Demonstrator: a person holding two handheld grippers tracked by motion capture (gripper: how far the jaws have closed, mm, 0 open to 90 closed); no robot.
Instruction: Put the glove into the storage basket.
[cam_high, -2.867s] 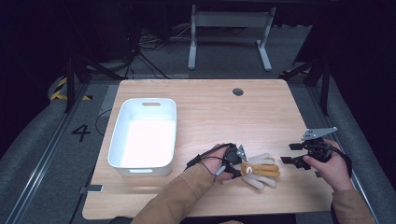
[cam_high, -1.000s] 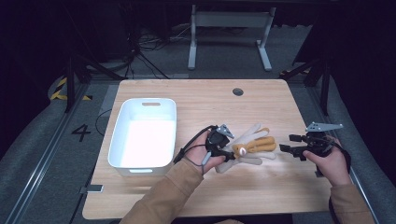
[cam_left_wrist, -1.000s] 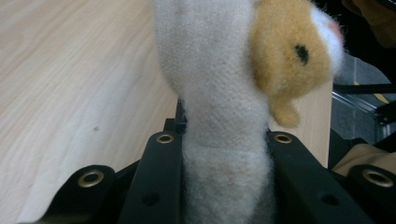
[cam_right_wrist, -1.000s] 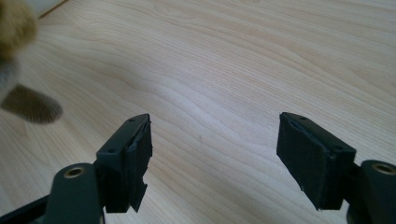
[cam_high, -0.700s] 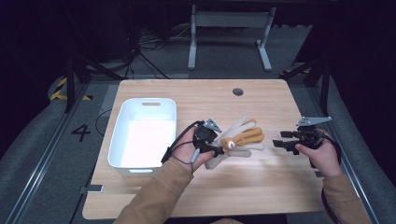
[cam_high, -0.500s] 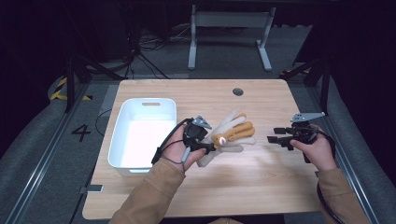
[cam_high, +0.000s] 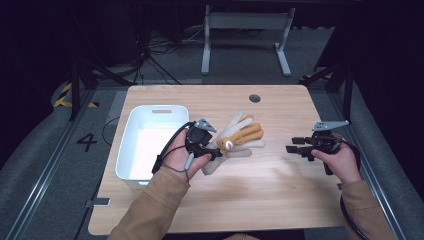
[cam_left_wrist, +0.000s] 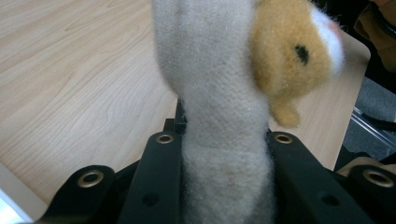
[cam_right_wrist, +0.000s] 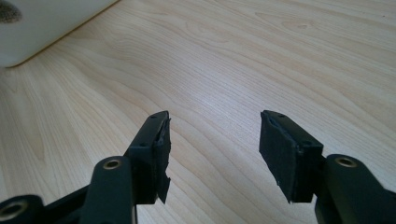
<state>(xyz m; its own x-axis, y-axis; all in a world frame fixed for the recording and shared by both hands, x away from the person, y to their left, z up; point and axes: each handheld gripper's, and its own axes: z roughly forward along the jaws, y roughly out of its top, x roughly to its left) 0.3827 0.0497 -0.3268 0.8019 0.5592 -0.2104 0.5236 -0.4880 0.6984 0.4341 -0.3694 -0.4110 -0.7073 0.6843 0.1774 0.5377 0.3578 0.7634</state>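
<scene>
A plush toy (cam_high: 241, 136) with cream limbs and a tan-orange body hangs over the middle of the wooden table (cam_high: 280, 200). My left gripper (cam_high: 214, 149) is shut on one of its cream limbs (cam_left_wrist: 219, 107), just right of the white bin (cam_high: 149, 142). The toy's orange head (cam_left_wrist: 289, 51) with a black eye shows beside that limb. My right gripper (cam_high: 294, 149) points left from the table's right side, apart from the toy. Its jaws (cam_right_wrist: 212, 140) have just been closing a little but stand open over bare wood with nothing between them.
The white bin's wall (cam_right_wrist: 42, 23) shows far off in the right gripper view. A round dark cable hole (cam_high: 254, 98) sits near the table's far edge. A metal stand (cam_high: 245, 35) is on the floor beyond the table.
The left hand carried the plush toy leftward and up, closer to the bin. The right hand shifted left toward the table's middle, and its jaws narrowed slightly.
</scene>
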